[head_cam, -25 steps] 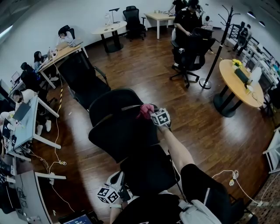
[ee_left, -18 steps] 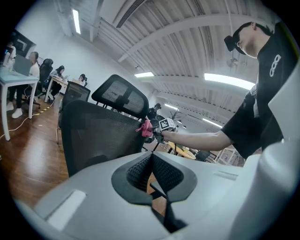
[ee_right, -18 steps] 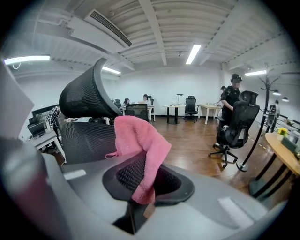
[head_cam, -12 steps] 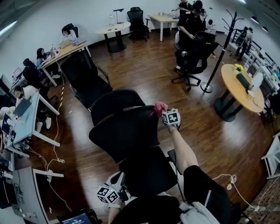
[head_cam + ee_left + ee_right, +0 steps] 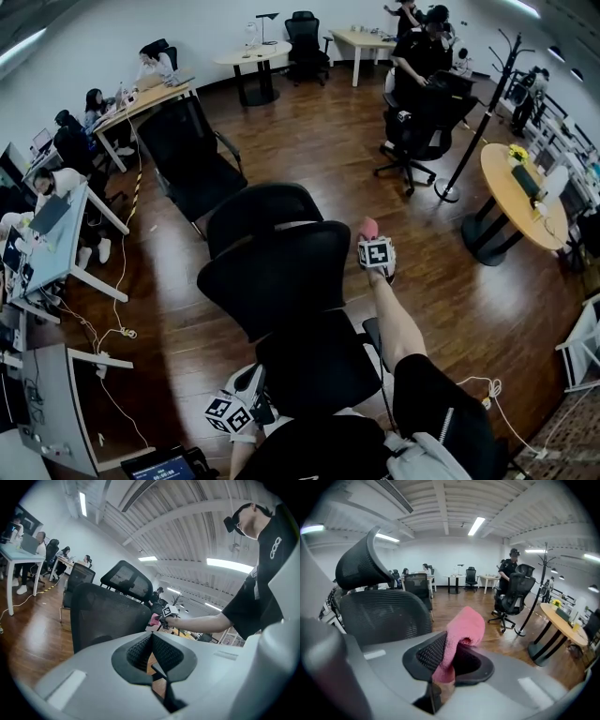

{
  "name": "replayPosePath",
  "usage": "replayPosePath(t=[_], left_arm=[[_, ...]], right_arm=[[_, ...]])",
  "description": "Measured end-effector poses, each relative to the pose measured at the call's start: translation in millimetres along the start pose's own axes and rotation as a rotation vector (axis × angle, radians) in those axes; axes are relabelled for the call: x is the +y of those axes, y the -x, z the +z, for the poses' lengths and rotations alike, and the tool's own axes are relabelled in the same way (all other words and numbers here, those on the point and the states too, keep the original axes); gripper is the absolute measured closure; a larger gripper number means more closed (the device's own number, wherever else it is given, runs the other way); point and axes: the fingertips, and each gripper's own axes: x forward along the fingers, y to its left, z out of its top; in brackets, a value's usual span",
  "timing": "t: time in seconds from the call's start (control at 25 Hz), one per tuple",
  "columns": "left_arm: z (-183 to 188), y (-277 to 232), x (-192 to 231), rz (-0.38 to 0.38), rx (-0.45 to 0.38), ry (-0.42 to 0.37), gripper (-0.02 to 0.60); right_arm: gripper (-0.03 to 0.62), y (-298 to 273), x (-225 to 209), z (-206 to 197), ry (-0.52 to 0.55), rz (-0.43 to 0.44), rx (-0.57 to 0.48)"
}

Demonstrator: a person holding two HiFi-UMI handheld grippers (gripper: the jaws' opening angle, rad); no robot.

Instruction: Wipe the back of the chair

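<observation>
- 2 grippers: right gripper (image 5: 440, 666) clamped on cloth (image 5: 464, 627), left gripper (image 5: 153, 656) closed, empty.
- Wiping seems underway; next, press cloth flat against chair back (image 5: 272, 277).

The head view looks steeply down from above a black mesh office chair (image 5: 272, 277), close enough that the chair fills the middle, with brown wooden floor (image 5: 309, 131) spreading around it. The left tongs' (image 5: 246, 389) view sits low near the chair's seat and faces up past the backrest toward the ceiling. The right tongs' (image 5: 368, 236) view sits just beside the backrest's right edge and faces level across the room. All three views share the backrest. The left view also shows the right tongs.
</observation>
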Motion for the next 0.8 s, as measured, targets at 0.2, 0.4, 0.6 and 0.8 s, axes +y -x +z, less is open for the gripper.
replayPosePath(t=[0.2,0.4,0.6,0.8], left_arm=[[2,19,7,0.022,-0.015,0.009,0.589],[2,42,25,0.061,-0.036,0.029,0.589],[6,52,34,0.062,-0.044,0.033,0.589],[10,61,37,0.054,-0.053,0.033,0.589]], right_arm=[[0.551,-12,60,3,0.064,0.045,0.006],[0.549,-12,76,5,0.059,0.03,0.01],[0.55,-16,106,2,0.086,0.077,0.021],[0.551,-24,144,-2,0.113,0.114,0.041]])
